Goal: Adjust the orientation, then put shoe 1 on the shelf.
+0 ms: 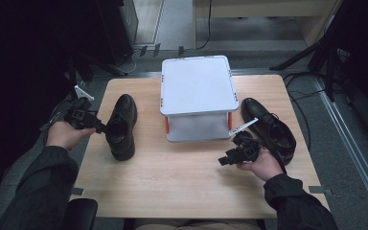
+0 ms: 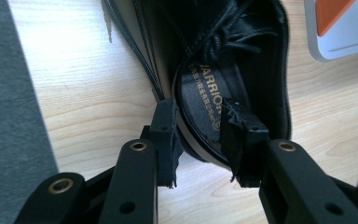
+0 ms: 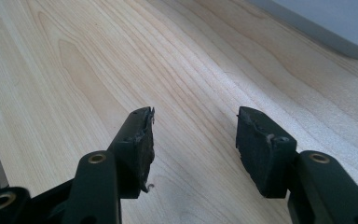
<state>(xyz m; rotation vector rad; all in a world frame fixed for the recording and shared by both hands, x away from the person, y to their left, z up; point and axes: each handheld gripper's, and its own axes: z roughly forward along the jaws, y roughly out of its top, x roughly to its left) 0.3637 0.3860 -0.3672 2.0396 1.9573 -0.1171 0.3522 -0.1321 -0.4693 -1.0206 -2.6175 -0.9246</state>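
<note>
A black leather lace-up shoe [image 1: 122,127] lies on the left of the wooden table [image 1: 172,187], toe pointing away. My left gripper [image 1: 105,128] reaches its heel opening from the left. In the left gripper view the left gripper [image 2: 200,140] straddles the side wall of the shoe [image 2: 205,46]: one pad sits outside the wall, the other hangs over the insole, and the pads do not squeeze. The second black shoe [image 1: 268,129] lies at the right. Beside it my right gripper [image 1: 223,161] is open over bare wood, and the right gripper [image 3: 193,140] has nothing between its pads.
A white two-level stand [image 1: 196,86] with orange posts occupies the table's far middle, between the shoes; its corner [image 2: 345,28] and its edge [image 3: 335,18] also show up close. Cables and tripod legs lie on the grey floor beyond the table.
</note>
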